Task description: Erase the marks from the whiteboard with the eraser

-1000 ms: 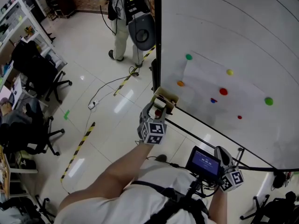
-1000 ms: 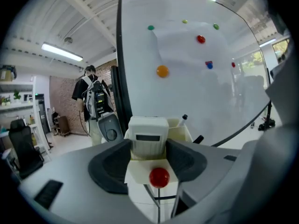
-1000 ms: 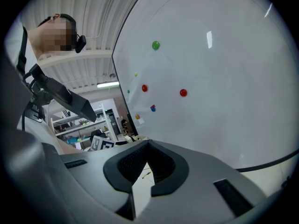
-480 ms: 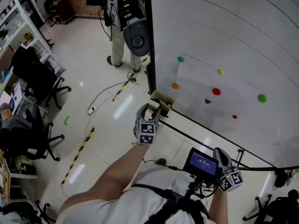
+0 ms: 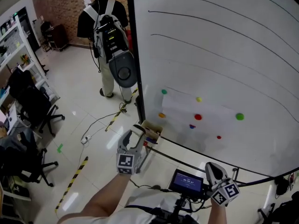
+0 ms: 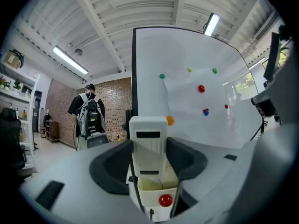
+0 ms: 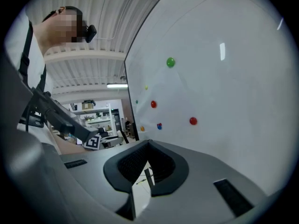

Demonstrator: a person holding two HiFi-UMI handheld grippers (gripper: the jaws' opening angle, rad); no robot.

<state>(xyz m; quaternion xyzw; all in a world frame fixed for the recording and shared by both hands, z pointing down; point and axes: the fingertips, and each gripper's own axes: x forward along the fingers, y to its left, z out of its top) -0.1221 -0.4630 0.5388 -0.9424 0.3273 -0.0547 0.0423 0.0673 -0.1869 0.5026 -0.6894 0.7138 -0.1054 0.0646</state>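
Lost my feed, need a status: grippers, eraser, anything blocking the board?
Left gripper shut on eraser, low by whiteboard left edge. Right gripper shut, empty. Black lines unerased. Coloured magnets sit below them.

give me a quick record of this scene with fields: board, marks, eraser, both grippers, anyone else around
board: whiteboard, upright
marks: long curved black lines across the upper part; coloured dots lower down
eraser: white block with a pale pad, near the board's lower left corner; contact with the board cannot be told
left gripper: jaws closed on the eraser
right gripper: jaws together, empty, low beside the board
other person: standing by the board's left edge, wearing a backpack
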